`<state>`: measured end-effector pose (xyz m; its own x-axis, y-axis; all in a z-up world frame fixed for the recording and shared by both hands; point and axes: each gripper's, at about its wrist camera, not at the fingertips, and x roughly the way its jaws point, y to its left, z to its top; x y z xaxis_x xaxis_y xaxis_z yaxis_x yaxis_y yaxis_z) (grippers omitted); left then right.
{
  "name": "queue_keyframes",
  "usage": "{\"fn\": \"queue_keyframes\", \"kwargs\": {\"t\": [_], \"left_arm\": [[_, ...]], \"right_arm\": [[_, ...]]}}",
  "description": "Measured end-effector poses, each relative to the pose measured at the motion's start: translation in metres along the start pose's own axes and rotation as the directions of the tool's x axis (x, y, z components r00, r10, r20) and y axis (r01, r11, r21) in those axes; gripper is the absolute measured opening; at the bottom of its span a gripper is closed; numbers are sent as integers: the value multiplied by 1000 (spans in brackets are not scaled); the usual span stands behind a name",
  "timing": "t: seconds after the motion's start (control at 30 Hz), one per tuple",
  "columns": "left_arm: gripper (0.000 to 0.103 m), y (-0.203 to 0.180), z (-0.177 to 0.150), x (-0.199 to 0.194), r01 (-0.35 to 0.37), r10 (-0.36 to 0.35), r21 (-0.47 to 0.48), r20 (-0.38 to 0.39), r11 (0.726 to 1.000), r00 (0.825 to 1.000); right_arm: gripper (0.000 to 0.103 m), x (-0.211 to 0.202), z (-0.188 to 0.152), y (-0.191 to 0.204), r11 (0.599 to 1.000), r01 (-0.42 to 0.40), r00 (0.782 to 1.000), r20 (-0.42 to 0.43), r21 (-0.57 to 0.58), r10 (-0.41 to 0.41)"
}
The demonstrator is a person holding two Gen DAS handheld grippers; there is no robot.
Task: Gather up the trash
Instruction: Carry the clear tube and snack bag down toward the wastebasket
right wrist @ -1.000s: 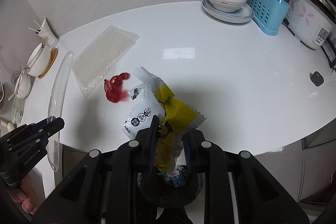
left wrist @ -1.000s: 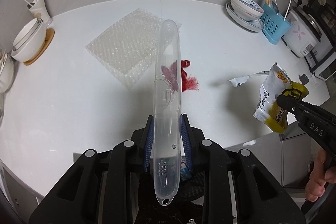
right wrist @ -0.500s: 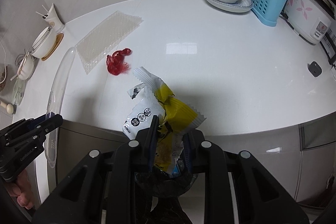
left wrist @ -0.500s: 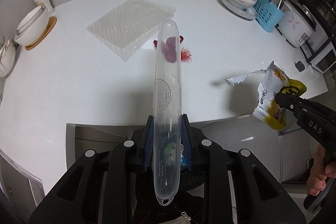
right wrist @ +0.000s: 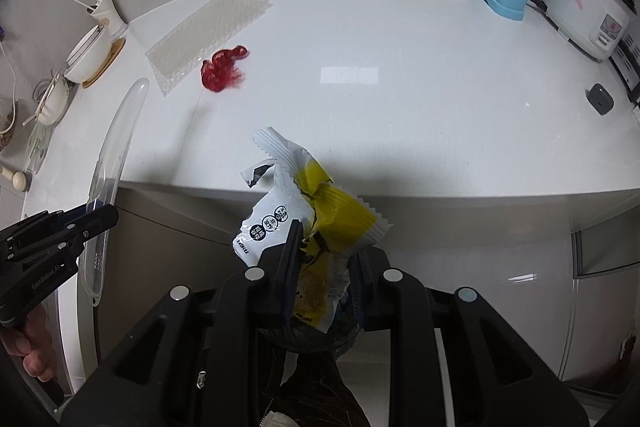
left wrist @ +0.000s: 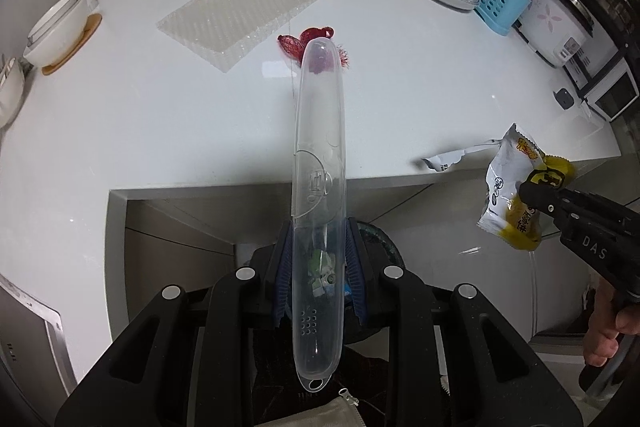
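Two pieces of trash are in my tongs: my left gripper (left wrist: 319, 259) is clamped on a clear plastic case (left wrist: 319, 187), my right gripper (right wrist: 322, 263) pinches a crumpled snack wrapper (right wrist: 308, 219). Both hang off the counter (right wrist: 400, 107) edge, above a dark bin (left wrist: 378, 239) below. I think the long case may tip past the rim, because I hold it near one end. A red net scrap (right wrist: 222, 69) and a bubble wrap sheet (right wrist: 208, 27) lie on the counter; nothing blocks the way down.
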<state>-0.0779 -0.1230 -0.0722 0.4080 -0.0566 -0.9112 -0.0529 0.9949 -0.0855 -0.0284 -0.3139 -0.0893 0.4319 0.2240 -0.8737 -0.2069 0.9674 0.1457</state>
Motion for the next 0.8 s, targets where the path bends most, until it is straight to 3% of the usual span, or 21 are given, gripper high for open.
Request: {"fn": "queue_keyframes", "kwargs": {"t": [0.6, 0.8], "left_arm": [[25, -4, -49, 38, -25, 28, 34, -92, 999, 995], [25, 1, -59, 57, -2, 4, 18, -102, 1000, 995]], "right_arm": [[21, 29, -45, -4, 999, -22, 997, -71, -33, 19], [21, 48, -56, -2, 999, -27, 995, -96, -38, 24]]}}
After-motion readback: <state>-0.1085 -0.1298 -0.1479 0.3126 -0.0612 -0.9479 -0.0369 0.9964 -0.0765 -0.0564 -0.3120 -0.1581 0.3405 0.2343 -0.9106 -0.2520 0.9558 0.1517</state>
